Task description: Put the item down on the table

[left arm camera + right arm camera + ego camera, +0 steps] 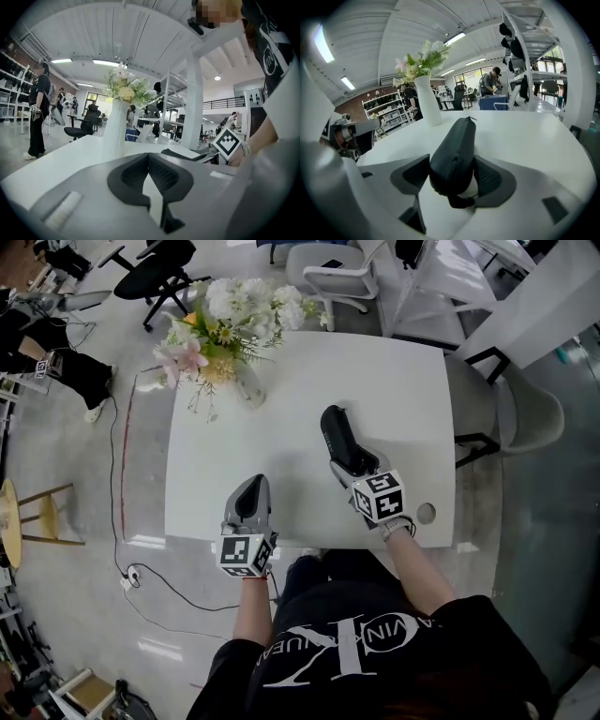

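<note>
A long black pouch [336, 432] lies on the white table [398, 395], right of its middle, with its far tip pointing away from me. My right gripper [349, 463] is shut on the near end of the pouch [457, 145], a pad against each side, low over the tabletop. My left gripper [251, 484] rests near the table's front edge. Its jaws [148, 157] are shut with nothing between them. In the left gripper view the pouch [185, 154] and the right gripper's marker cube [228, 142] show to the right.
A white vase [249, 385] of flowers [234, 320] stands at the table's far left corner. A small round hole [426, 513] sits near the front right edge. Office chairs [155, 273], a stool [19, 521] and a floor cable [122, 474] surround the table.
</note>
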The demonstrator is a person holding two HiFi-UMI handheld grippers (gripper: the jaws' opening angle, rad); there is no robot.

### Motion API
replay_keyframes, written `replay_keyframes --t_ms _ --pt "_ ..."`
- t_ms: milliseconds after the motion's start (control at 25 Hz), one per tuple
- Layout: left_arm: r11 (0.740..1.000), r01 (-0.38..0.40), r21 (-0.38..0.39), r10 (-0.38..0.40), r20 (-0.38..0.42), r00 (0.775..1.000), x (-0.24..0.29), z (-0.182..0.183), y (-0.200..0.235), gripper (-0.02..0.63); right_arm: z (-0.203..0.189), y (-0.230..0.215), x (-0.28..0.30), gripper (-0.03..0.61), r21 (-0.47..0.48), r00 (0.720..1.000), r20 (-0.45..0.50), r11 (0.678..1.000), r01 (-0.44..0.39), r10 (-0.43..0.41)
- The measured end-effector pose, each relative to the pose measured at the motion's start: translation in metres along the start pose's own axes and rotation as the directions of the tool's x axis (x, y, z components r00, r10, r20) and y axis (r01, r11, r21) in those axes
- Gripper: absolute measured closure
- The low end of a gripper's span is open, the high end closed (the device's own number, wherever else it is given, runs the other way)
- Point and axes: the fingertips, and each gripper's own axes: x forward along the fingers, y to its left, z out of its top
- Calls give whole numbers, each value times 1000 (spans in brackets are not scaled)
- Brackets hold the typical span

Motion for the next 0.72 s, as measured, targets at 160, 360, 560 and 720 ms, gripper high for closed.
replay_keyframes --t_ms 160,360,560,720 --pt "1000 13 0 -13 -4 1000 -3 -2 -3 603 1 -5 -4 300 5 1000 6 1000 26 -26" --pt "1000 18 2 -18 -10 1000 -5 -5 -3 603 3 -14 -9 281 16 997 22 997 70 -71" --pt "999 36 3 -36 -9 999 -5 -7 -7 603 2 -22 -20 272 37 994 41 994 103 -105" --pt "998 55 4 -55 -1 999 -2 -6 -11 603 5 -26 -32 270 69 989 76 991 118 -123"
